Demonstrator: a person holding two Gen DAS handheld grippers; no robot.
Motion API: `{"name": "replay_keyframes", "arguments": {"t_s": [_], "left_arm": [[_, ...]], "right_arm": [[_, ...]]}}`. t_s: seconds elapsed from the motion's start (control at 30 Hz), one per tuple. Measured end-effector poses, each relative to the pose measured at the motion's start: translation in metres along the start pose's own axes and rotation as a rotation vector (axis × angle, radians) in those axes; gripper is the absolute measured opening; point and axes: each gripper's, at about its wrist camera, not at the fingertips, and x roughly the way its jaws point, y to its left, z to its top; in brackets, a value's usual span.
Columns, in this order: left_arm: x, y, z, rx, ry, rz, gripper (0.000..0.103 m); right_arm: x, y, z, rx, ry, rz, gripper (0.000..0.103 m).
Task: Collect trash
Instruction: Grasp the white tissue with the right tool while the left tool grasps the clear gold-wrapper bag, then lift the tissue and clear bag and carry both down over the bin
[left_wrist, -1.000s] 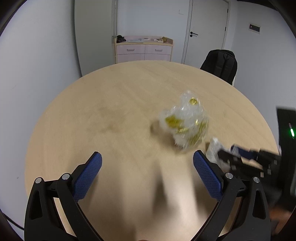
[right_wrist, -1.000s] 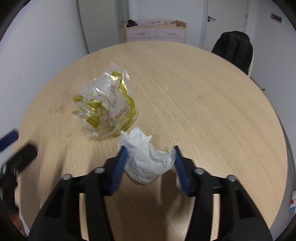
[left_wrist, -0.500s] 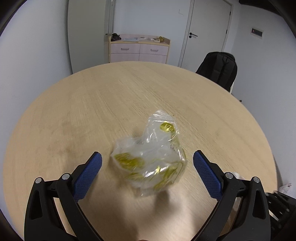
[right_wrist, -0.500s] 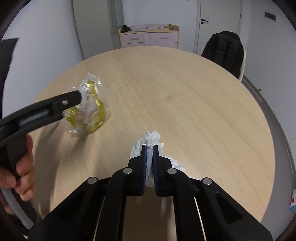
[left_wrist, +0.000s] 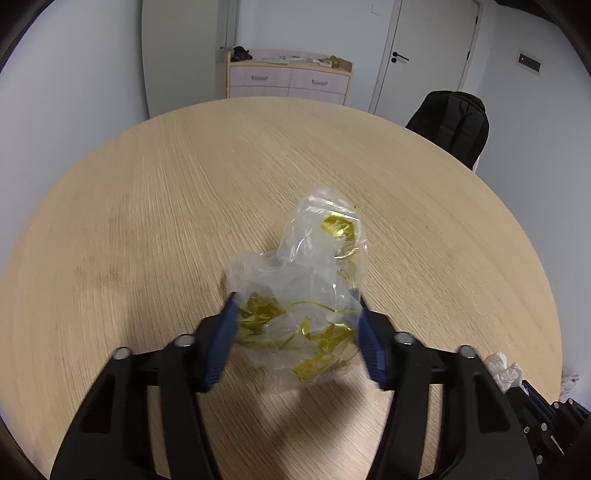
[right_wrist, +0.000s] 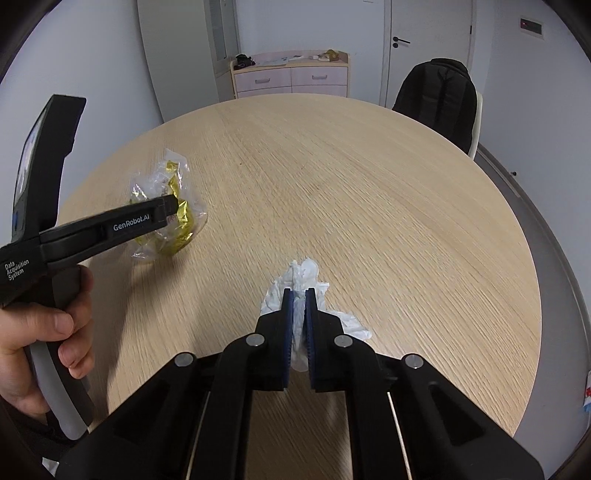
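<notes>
A crumpled clear plastic bag with gold foil scraps (left_wrist: 306, 291) lies on the round wooden table (left_wrist: 147, 221). My left gripper (left_wrist: 295, 302) has its blue pads against both sides of the bag, partly closed around it. The bag also shows in the right wrist view (right_wrist: 166, 206), behind the left gripper's arm (right_wrist: 122, 225). My right gripper (right_wrist: 299, 299) is shut on a crumpled white tissue (right_wrist: 299, 280) held just over the table. The tissue also shows at the lower right of the left wrist view (left_wrist: 504, 369).
A black backpack on a chair (right_wrist: 439, 103) stands at the table's far right edge. A pink-drawered cabinet (right_wrist: 291, 77) and a white door (right_wrist: 428, 44) are against the back wall. The person's hand (right_wrist: 40, 343) holds the left gripper's handle.
My left gripper has moved onto the plastic bag and narrowed from wide open until its pads touch the bag. My right gripper closed on the tissue a second ago and still holds it.
</notes>
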Motion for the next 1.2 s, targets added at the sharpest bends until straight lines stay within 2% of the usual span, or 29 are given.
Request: {"name": "replay_keyframes", "arguments": {"t_s": [0.07, 0.17, 0.27, 0.6, 0.87, 1.2], "left_arm": [[-0.002, 0.002, -0.002, -0.01, 0.005, -0.01, 0.044], [-0.016, 0.004, -0.007, -0.017, 0.019, -0.077, 0.041], [-0.039, 0.002, -0.015, 0.013, -0.011, -0.06, 0.04], [-0.096, 0.006, -0.043, 0.045, -0.03, 0.003, 0.04], [-0.134, 0.019, -0.07, 0.041, -0.036, 0.017, 0.04], [-0.181, 0.029, -0.116, 0.046, -0.06, 0.017, 0.04]], "right_arm": [[-0.002, 0.0, 0.0, 0.004, -0.006, 0.002, 0.006], [-0.008, 0.002, -0.004, 0.006, -0.013, 0.002, 0.006], [-0.015, 0.004, -0.009, 0.006, -0.02, 0.007, 0.005], [-0.047, 0.019, -0.024, 0.012, -0.052, 0.011, 0.005], [-0.078, 0.034, -0.038, 0.006, -0.084, 0.002, 0.005], [-0.123, 0.057, -0.076, -0.021, -0.115, 0.002, 0.005]]}}
